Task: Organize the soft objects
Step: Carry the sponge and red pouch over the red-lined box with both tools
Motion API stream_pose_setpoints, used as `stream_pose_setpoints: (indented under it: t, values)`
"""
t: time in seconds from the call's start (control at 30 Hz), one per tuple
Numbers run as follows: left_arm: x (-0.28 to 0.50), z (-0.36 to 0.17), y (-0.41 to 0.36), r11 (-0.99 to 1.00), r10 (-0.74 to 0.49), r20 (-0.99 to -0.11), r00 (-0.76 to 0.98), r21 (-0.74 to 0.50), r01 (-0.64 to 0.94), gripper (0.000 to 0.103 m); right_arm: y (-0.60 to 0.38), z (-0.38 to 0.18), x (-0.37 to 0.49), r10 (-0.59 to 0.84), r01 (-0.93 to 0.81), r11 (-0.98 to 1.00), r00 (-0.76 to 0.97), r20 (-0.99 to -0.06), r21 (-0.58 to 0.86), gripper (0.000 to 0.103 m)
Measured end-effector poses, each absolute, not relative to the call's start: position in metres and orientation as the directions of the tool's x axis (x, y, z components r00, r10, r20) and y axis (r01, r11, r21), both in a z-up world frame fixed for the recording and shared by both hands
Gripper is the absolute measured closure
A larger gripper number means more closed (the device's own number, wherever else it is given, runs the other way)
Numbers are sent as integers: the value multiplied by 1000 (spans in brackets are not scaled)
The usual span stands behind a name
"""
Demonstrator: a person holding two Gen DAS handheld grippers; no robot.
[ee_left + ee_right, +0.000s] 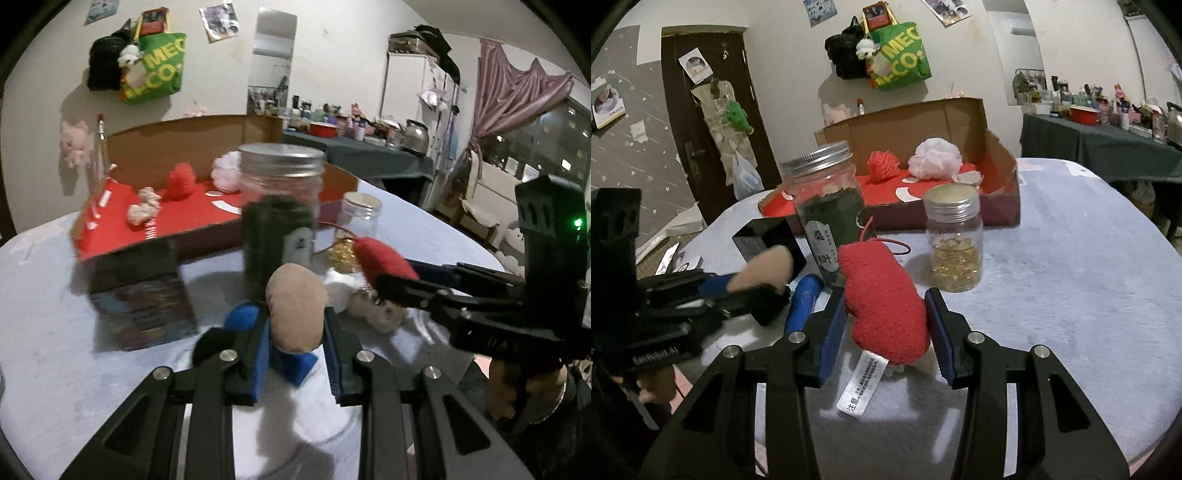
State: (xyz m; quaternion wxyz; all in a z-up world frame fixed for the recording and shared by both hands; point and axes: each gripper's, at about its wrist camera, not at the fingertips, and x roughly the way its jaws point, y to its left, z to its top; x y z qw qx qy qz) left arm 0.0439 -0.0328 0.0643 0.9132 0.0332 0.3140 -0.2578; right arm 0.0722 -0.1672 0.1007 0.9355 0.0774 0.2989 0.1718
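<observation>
Left gripper (pixel 295 350): clamping the tan plush piece (pixel 296 308) above the table (pixel 55 332).
Right gripper (pixel 886 328): pinching the red plush toy (pixel 886 306), tag dangling.
Destination: probably the cardboard box (pixel 1001 177) beyond the jars.
Advice: carrying both high, clearing the tall jar (pixel 827 206), releasing inside the box.

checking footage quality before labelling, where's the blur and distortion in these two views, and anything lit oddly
Left wrist view: motion smear on the big jar and black box; the tan plush in the left gripper is soft-edged. Right wrist view: sharper, the red plush and its label readable in the right gripper. Both: fisheye bending, dark corners, dim indoor light.
</observation>
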Motion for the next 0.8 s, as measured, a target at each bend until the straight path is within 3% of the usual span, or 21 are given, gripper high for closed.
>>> stream_pose_setpoints:
  t: [0.8]
  values:
    - [48, 64, -19, 866, -466, -601, 649, -162, 473, 75, -170, 99, 79, 357, -269, 934, 740, -570, 236, 62]
